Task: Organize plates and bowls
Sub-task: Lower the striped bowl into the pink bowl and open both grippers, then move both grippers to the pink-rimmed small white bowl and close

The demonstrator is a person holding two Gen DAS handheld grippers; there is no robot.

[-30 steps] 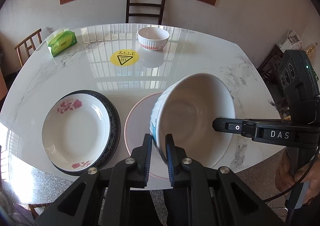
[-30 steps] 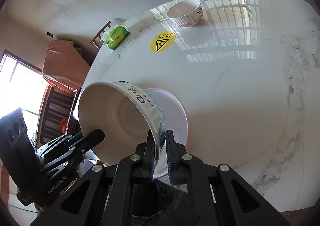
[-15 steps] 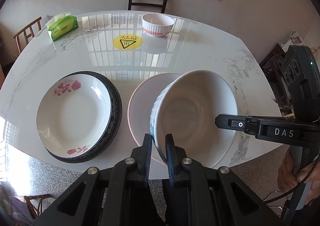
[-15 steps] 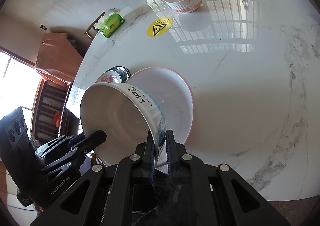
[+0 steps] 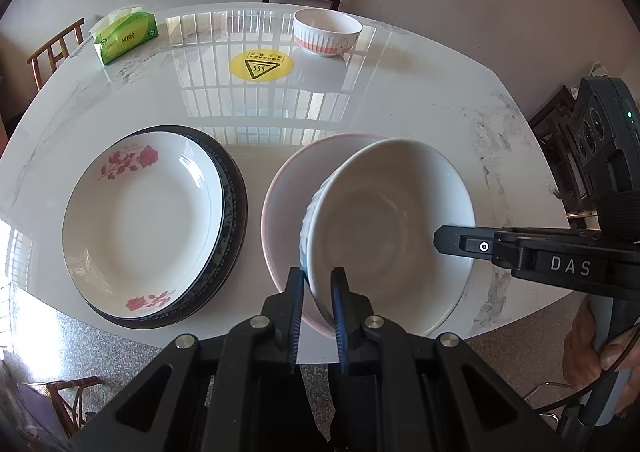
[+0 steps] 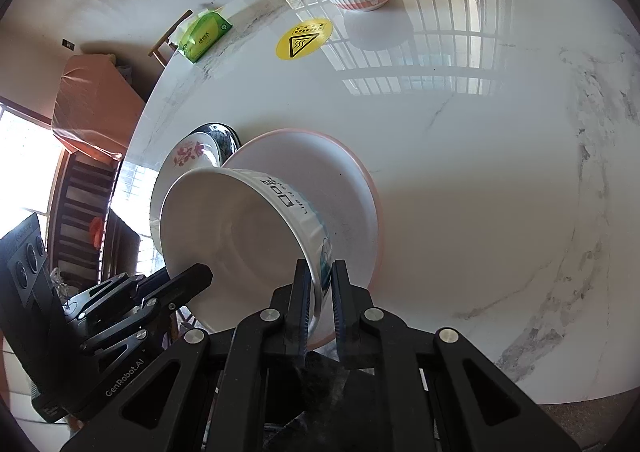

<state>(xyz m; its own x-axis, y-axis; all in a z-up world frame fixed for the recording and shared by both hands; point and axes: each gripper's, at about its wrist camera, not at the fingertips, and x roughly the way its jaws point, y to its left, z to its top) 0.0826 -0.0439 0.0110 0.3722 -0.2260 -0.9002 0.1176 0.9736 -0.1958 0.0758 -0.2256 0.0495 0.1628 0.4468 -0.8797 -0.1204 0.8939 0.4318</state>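
The big white table (image 5: 400, 100) fills both views, and the pink-rimmed plate (image 5: 288, 188) lies in the middle of the left view, right under the tilted bowl (image 5: 384, 220). Both grippers pinch the bowl's rim: the left gripper (image 5: 317, 294) at the bottom middle, the right gripper (image 6: 320, 292) on the other side. The bowl is white with blue marks, and it needs to go down flat onto the plate.

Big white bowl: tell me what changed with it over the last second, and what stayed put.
The big white bowl, tilted and pinched at opposite rims by the left gripper and right gripper, now hangs more squarely over the pink-rimmed plate; before, it overhung the table edge. Both grips held. The flowered plate, small bowl and tissue pack stayed put.
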